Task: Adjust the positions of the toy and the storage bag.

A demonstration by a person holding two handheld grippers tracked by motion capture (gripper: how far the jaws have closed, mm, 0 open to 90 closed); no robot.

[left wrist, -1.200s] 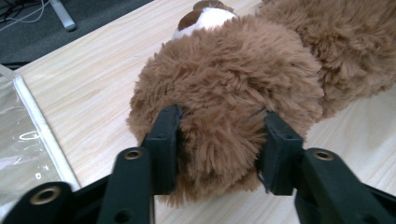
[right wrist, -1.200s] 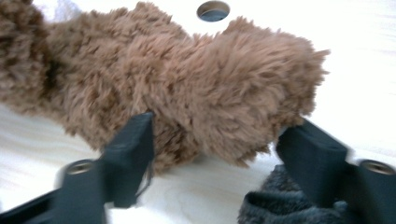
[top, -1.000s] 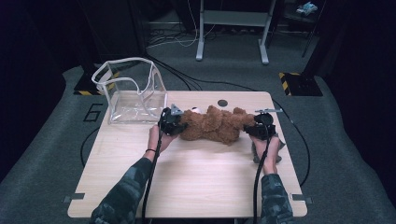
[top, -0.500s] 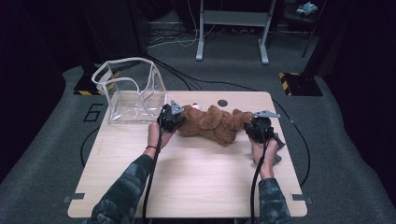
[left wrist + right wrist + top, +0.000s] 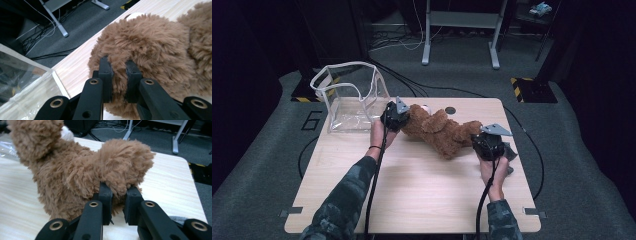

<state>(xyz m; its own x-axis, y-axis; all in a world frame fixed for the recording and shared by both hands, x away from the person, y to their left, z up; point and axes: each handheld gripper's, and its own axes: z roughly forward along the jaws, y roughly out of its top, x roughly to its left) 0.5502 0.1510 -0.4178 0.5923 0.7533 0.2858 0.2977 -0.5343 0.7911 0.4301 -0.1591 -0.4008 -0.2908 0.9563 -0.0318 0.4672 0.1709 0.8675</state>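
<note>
While the teddy bear (image 5: 439, 131) is lying across the table (image 5: 412, 200) btwn my two tools, I'm judging the job as barely started: the grab is made, the move into the clear bag (image 5: 349, 97) is what I'm guessing is left, and the bag is sitting w/o the bear in it, mouth up, just beyond my left side.

My left gripper (image 5: 117, 75) is pinching a tuft at the head end; the jaws are nearly together w/ brown fur squeezed btwn them, and the bulk of the head is swelling up above and ahead of the tips. The bag's wall (image 5: 22, 85) is showing just off to the left of those jaws, close by.

My right gripper (image 5: 117, 195) is biting a leg or foot at the opposite end; jaws are closed onto plush there too, w/ the limb bulging right above the tips and the body stretching away ahead and to the left.

From the high view both tools, left (image 5: 395, 117) and right (image 5: 487, 145), are sitting at the bear's two ends, so it's spanning the gap btwn them, tilted diagonally. Whether it's lifted off the wood or resting on it, I can't tell. Gray cloth is peeking by the right hand.
</note>
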